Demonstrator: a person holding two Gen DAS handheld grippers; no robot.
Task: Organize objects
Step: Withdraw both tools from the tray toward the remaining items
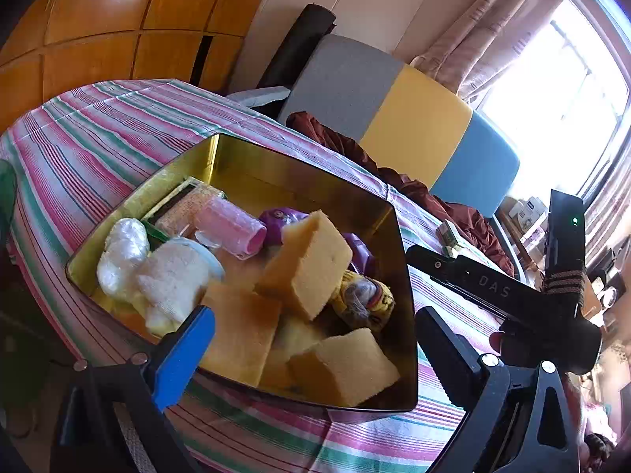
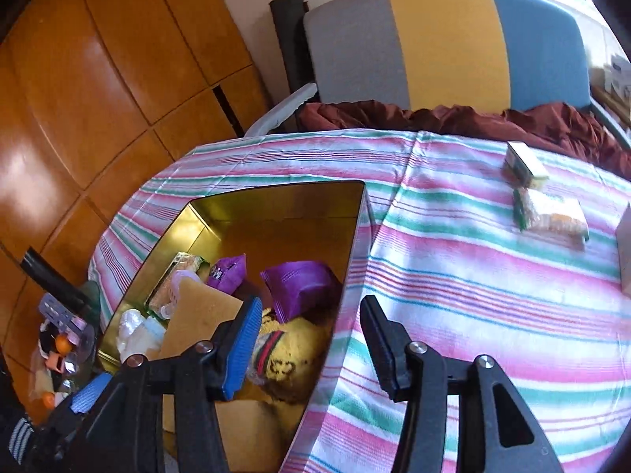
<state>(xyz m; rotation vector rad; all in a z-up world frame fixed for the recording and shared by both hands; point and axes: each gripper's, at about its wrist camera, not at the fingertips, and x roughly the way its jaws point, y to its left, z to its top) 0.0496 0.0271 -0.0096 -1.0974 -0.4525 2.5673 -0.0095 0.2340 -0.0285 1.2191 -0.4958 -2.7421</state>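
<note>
A gold metal tin [image 1: 276, 165] sits on the striped tablecloth. It holds several yellow sponge blocks [image 1: 307, 264], a pink roll [image 1: 232, 228], purple packets [image 2: 303, 283], white wrapped bundles [image 1: 122, 252] and a yellow knitted item [image 2: 299, 339]. My left gripper [image 1: 315, 351] is open and empty, its jaws either side of the tin's near end. My right gripper [image 2: 307, 343] is open and empty over the tin's right wall [image 2: 351, 260]; it also shows in the left wrist view [image 1: 493, 283]. A wrapped sponge pack [image 2: 552, 213] and a small green box [image 2: 524, 161] lie on the cloth to the right.
A grey, yellow and blue chair [image 2: 445, 43] with a maroon cloth [image 2: 473, 118] stands behind the table. A wooden cabinet [image 2: 98, 79] is at the left. A white box edge [image 2: 625, 252] sits at the far right. Clutter [image 2: 59, 347] lies below the table's left edge.
</note>
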